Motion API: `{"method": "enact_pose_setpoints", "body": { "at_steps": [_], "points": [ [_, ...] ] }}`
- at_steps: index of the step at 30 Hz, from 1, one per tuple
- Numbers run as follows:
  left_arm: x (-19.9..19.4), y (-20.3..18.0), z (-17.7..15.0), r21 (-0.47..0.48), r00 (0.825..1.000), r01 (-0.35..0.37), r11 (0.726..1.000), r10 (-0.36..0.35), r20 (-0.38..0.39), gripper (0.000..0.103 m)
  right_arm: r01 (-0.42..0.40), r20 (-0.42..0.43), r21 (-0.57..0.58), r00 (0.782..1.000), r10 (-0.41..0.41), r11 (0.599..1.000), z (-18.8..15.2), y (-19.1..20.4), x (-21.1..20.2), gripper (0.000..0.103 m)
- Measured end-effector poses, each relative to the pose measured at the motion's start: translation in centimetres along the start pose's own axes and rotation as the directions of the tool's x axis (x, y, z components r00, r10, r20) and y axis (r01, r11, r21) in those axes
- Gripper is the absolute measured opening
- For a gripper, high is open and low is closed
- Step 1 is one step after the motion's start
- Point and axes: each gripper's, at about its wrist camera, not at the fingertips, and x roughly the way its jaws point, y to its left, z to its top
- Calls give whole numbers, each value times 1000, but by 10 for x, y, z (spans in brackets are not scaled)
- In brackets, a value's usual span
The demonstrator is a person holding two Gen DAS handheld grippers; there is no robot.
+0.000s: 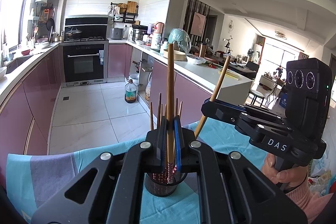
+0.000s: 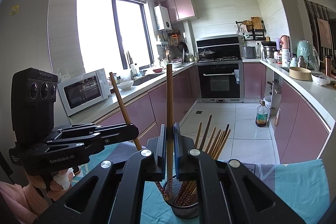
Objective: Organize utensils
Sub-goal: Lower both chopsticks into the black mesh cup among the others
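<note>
My left gripper (image 1: 170, 126) is shut on a brown chopstick (image 1: 170, 85), held upright with its patterned end inside the black mesh holder (image 1: 161, 188). My right gripper (image 2: 169, 133) is shut on another brown chopstick (image 2: 169, 98), also upright, its lower end in the same holder (image 2: 185, 210). Several chopsticks (image 2: 214, 140) stand leaning in the holder. Each gripper shows in the other's view: the right gripper (image 1: 206, 103) to the right in the left wrist view, the left gripper (image 2: 134, 132) to the left in the right wrist view.
The holder stands on a table with a teal and grey cloth (image 1: 63, 169). Behind lies a kitchen with pink cabinets (image 2: 294, 119), an oven (image 1: 84, 64), a microwave (image 2: 84, 89), an oil bottle on the floor (image 1: 130, 91) and cluttered counters (image 1: 199, 70).
</note>
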Motion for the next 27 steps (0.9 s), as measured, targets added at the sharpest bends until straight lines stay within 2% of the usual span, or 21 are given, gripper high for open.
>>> {"method": "enact_pose_setpoints", "body": {
  "at_steps": [27],
  "points": [
    [16,3,12,0,999,-22,1000,22,-33,7,18,-52,30,999,-16,999,-8,-9,21,5]
  ]
}}
